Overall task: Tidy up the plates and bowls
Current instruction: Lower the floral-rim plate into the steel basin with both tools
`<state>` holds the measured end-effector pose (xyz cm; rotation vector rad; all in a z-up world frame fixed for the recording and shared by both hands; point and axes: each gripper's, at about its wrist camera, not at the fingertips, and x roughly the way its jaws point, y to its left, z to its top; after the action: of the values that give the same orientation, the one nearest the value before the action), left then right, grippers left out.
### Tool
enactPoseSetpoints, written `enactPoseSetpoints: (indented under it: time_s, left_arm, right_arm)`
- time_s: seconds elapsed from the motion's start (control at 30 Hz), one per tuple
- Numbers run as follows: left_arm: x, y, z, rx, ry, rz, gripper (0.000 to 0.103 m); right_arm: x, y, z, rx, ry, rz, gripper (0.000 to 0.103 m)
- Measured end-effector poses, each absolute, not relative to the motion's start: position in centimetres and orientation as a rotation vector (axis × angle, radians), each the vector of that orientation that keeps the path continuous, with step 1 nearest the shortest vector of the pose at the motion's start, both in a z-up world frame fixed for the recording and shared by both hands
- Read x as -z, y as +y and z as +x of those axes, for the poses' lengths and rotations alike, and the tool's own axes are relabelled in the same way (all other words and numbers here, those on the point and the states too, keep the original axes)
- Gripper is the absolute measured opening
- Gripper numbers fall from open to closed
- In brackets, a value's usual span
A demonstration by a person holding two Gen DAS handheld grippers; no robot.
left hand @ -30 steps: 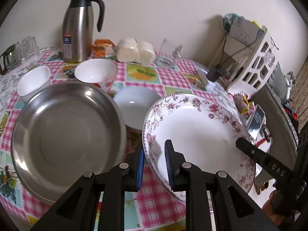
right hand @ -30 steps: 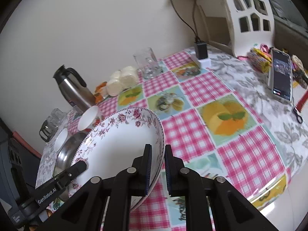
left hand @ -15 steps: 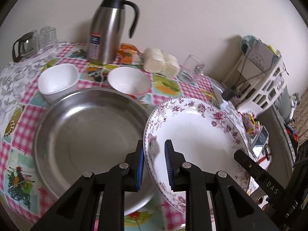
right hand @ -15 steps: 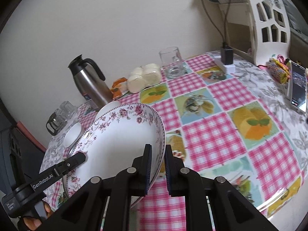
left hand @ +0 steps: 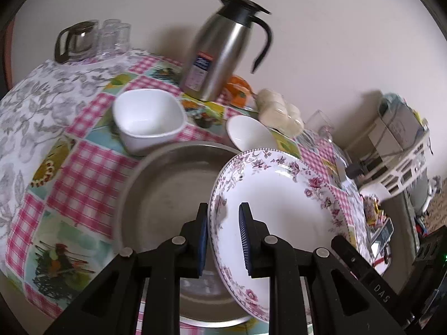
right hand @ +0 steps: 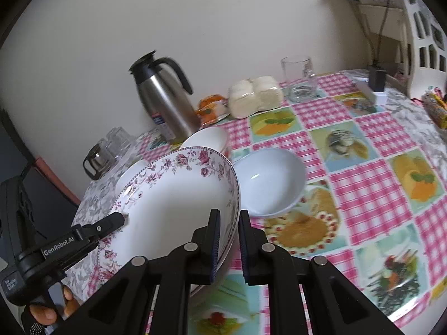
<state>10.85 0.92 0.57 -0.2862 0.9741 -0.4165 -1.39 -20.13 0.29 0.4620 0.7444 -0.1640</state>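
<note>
Checked tablecloth [right hand: 371,184] below, I carry the floral plate [left hand: 279,206], left gripper [left hand: 223,237] and right gripper [right hand: 227,240] pinching opposite rims (both clamped), next lowering it squarely into the steel pan [left hand: 167,189].

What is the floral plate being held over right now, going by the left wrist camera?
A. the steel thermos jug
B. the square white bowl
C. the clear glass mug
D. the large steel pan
D: in the left wrist view the floral plate, clamped at opposite rims by the left gripper and the right gripper, overlaps the large steel pan, which shows beneath and beside it.
</note>
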Motion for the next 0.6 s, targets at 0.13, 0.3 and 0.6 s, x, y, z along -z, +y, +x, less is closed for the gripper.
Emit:
enactPoseSetpoints:
  time_s: [0.13,0.3,0.6]
  left_arm:
    - [-0.2,2.8,11.7,0.391,0.977,-0.315,0.021]
    - [0.3,4.6,12.5,0.346,0.981,-0.324,0.021]
    - [1.5,5.1,13.4,0.307,1.004,-0.321,0.021]
  right_arm:
    - [0.3,-18.6,-0.2,0.134,0.756,0.461,0.014]
    - [0.9,-16.7,1.3,0.115,0.77,0.453,0.014]
    - [2.2,-15.7,3.1,0.114,0.803,0.45,0.014]
